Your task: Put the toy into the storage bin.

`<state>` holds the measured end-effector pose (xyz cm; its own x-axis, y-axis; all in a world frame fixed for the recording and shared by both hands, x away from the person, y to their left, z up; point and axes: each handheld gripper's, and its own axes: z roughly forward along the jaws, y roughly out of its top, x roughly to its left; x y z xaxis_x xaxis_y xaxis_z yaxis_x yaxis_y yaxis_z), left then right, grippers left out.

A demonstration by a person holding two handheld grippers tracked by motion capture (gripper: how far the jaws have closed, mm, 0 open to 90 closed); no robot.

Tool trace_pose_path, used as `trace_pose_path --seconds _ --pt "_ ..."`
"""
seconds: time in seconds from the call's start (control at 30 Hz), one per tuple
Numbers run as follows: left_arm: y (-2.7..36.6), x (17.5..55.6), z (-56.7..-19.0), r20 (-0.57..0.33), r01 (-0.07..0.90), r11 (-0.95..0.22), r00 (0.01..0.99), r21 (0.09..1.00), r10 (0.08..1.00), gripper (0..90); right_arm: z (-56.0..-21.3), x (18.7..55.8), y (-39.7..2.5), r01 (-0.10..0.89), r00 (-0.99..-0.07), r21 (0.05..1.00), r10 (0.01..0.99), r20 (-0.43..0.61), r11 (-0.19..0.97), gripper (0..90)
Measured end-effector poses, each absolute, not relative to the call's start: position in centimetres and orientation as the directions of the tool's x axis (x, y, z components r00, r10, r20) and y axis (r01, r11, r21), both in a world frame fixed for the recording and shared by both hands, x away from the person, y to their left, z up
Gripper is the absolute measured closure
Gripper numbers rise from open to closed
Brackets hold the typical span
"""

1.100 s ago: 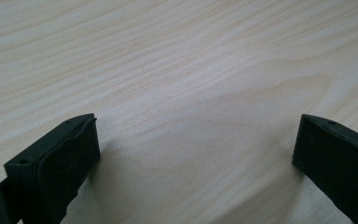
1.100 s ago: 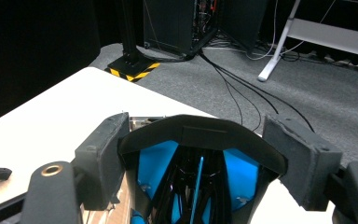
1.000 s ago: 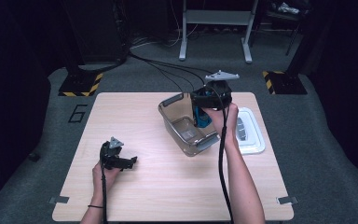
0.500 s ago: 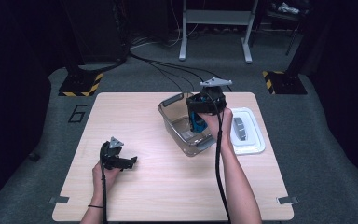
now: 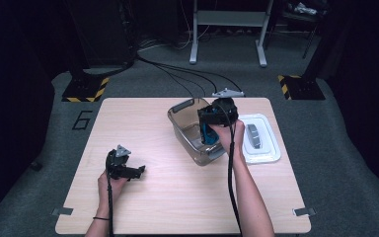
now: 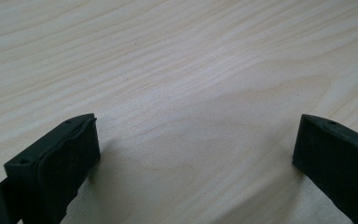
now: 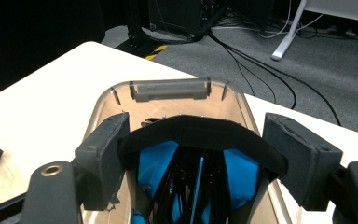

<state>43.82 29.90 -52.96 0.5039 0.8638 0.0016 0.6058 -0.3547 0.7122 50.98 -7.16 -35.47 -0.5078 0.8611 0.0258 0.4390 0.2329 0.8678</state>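
The right gripper [image 5: 211,129] hangs over the clear bin [image 5: 185,129] at about 1 o'clock on the bench [image 5: 177,197], its jaws pinching a black and blue headset [image 7: 198,154] by its band, half lowered inside. The bin's white lid [image 5: 266,148] lies just beside it at 3 o'clock, so closing looks undone. The left gripper [image 5: 139,171] rests at 8 o'clock, jaws spread, holding nothing.
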Motion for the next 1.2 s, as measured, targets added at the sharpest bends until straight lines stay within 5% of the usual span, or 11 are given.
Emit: trace_pose_path --seconds 1.2 --pt "29.9 43.8 -53.0 0.001 0.605 -0.352 0.502 0.714 0.865 0.4 -41.3 49.3 -7.2 0.477 -0.505 0.832 0.863 -0.003 0.282 24.0"
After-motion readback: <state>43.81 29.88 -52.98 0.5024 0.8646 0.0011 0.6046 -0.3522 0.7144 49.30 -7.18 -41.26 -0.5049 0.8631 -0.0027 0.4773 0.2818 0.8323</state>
